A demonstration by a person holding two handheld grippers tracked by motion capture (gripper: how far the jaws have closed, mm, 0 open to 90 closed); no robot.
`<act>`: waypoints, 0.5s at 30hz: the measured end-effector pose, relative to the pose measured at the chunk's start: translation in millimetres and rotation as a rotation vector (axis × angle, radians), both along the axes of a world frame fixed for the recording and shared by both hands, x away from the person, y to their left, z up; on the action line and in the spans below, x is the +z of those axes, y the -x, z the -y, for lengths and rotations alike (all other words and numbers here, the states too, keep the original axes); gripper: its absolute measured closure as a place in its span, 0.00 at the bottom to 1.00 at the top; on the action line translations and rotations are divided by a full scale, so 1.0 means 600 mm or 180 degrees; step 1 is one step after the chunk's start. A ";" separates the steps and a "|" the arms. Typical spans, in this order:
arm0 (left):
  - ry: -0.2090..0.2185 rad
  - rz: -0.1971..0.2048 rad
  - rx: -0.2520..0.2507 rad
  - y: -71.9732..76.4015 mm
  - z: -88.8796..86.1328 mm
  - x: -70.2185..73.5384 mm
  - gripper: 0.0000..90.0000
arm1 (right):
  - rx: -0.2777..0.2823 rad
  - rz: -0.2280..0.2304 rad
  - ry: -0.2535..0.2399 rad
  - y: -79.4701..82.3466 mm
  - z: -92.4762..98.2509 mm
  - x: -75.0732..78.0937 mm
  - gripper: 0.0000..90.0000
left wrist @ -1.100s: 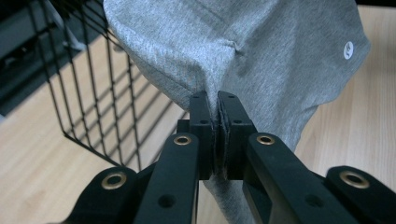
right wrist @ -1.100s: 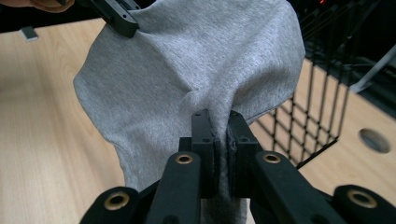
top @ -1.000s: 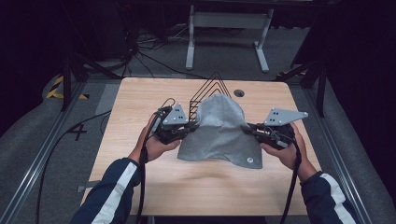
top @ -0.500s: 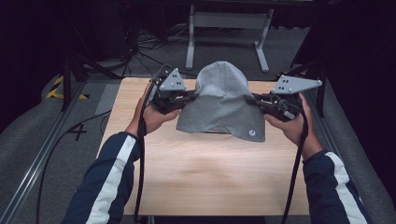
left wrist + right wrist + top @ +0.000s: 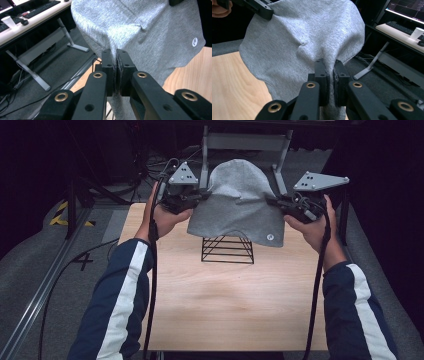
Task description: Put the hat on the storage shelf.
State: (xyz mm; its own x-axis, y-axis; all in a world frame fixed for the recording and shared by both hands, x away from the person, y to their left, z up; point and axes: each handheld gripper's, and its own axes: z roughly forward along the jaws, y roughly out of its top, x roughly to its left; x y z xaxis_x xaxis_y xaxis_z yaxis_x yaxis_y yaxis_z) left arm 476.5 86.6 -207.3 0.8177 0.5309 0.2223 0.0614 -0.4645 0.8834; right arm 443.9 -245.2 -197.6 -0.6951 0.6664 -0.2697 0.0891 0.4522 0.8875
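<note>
You have lifted the grey hat (image 5: 237, 200) clear of the black wire stand (image 5: 227, 249) — a second ago it was draped over that stand on the worktop (image 5: 220, 305), half a second ago it was partly raised, and now it hangs in the air between your two hands, above and a little beyond the stand. Your left gripper (image 5: 202, 196) holds the hat's left edge and your right gripper (image 5: 272, 202) holds its right edge, both at about the same height. In the left gripper view, the jaws of the left gripper (image 5: 115, 62) are pressed together with only a thin fold of grey fabric between them. In the right gripper view, the jaws of the right gripper (image 5: 330, 72) stand a sliver apart, with the hat's cloth pinched in that narrow gap. The hat keeps a rounded dome shape at the top and spreads wider toward its lower hem, where a small round white logo (image 5: 270, 237) sits near the right corner. The stand is now bare and upright on the worktop, its wires showing below the hem, not touching the fabric as far as the high view lets me judge. What this means for the work: the hat is off its stand and free — the removal step looks done, and the hat's weight rests entirely on your two pinches. Both grips sit at the very edge of the cloth, so a slip on either side would let it swing or drop.
</note>
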 end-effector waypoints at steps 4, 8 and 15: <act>0.0026 -0.0032 0.0061 -0.018 0.002 0.000 0.95 | -0.0061 0.0018 -0.0049 -0.024 -0.002 0.007 0.94; 0.0075 -0.0028 0.0112 -0.035 0.003 0.002 0.95 | -0.0117 0.0034 -0.0039 -0.044 -0.010 0.011 0.94; 0.0056 -0.0039 0.0179 -0.059 0.010 0.000 0.95 | -0.0155 0.0029 -0.0051 -0.066 -0.016 0.010 0.94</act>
